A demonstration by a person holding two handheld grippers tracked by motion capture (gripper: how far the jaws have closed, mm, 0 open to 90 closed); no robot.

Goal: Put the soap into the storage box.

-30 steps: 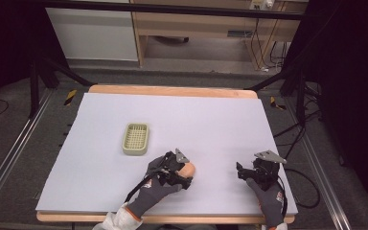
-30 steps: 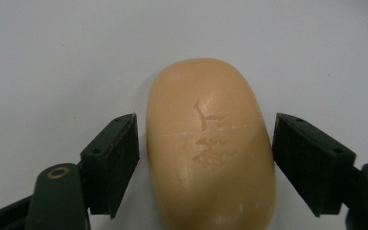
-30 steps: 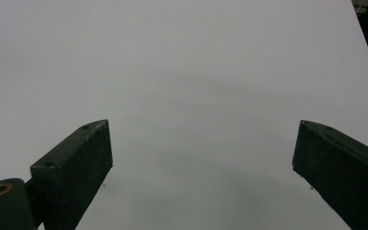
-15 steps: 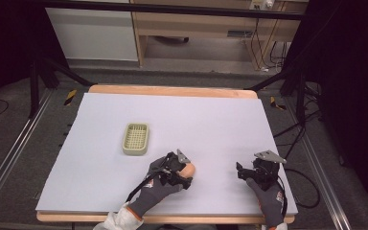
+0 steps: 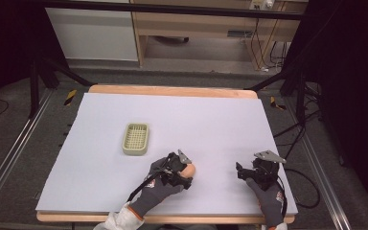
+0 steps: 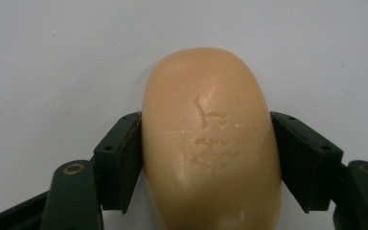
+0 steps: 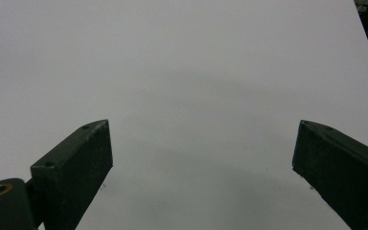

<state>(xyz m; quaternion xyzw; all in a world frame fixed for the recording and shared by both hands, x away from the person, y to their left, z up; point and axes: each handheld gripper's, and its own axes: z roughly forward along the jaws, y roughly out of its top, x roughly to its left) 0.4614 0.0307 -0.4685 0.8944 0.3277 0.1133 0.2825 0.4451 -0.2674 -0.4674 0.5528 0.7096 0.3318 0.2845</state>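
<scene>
Left tool (image 5: 186, 171): I see both black jaws pressed flat against the long sides of a bar of soap (image 6: 211, 143); the tool is clamped on it.
Soap: peach-coloured, oval, with a stamped mark on its top face. In the left gripper view it sits squarely between my jaws and sticks out well past their tips. In the high view its rounded end (image 5: 189, 169) shows just ahead of the tool.
Soap height: it is at or just above the desk; I cannot tell whether it touches the surface.
Left hand (image 5: 160, 187): grey glove, white cuff, coming in from the near edge and angled forward and toward the right tool.
Right tool (image 5: 242, 171): jaws spread wide apart with nothing between them. In the right gripper view I see bare white surface (image 7: 187, 86) in the gap and ahead of it.
Right hand (image 5: 267, 196): grey glove, low over the desk close to the near edge, with a cable trailing off beside it.
Soap dish (image 5: 135, 138): pale green, rectangular, with a slotted floor. It lies ahead of my left tool and off to its left, apart from it, with nothing in it.
Desk (image 5: 100, 143): white top with a wooden rim showing at the far and near edges.
Gap between tools: the right one sits well apart from the left, on the soap's far side.
</scene>
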